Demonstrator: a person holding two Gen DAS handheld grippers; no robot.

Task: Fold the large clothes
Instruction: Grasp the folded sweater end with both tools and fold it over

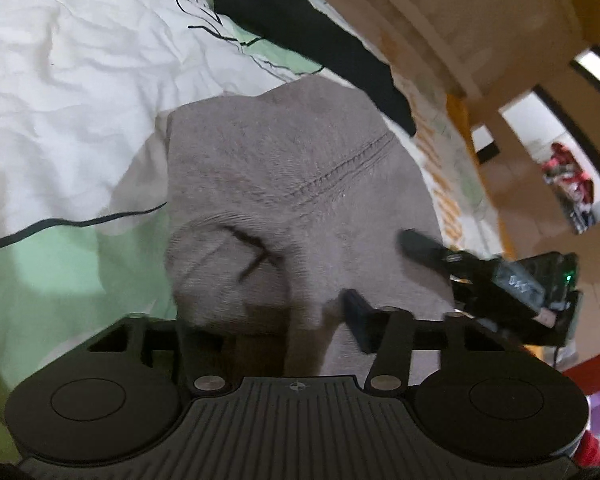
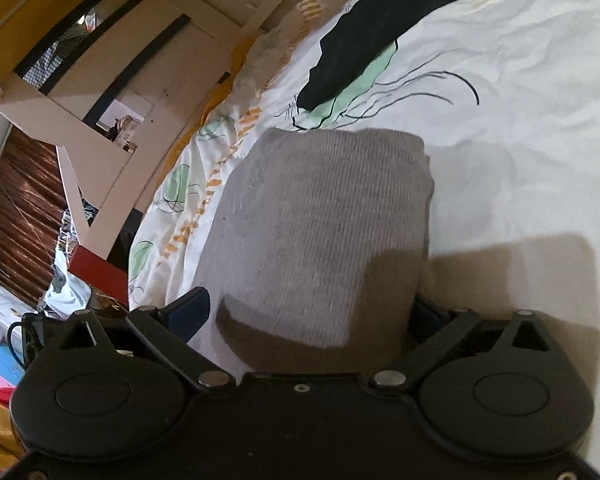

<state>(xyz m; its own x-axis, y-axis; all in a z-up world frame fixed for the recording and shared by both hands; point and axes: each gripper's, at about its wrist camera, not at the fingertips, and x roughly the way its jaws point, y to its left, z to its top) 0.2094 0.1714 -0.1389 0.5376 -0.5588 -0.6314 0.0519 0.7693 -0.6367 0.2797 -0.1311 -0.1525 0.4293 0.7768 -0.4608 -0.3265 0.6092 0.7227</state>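
On the bedsheet (image 2: 520,128), both claws spread apart astride the folded grey garment (image 2: 320,220), neither clenched.

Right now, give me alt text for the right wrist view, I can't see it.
A folded grey garment lies on a white bedspread printed with green and black shapes, its near end between the wide-set fingers of the right gripper. Beyond it lies a black garment, with a pale wooden bed frame at the left.

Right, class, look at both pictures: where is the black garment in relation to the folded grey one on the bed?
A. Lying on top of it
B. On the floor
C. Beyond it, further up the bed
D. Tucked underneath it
C: the black garment lies on the bedcover beyond the grey garment, not on or under it.
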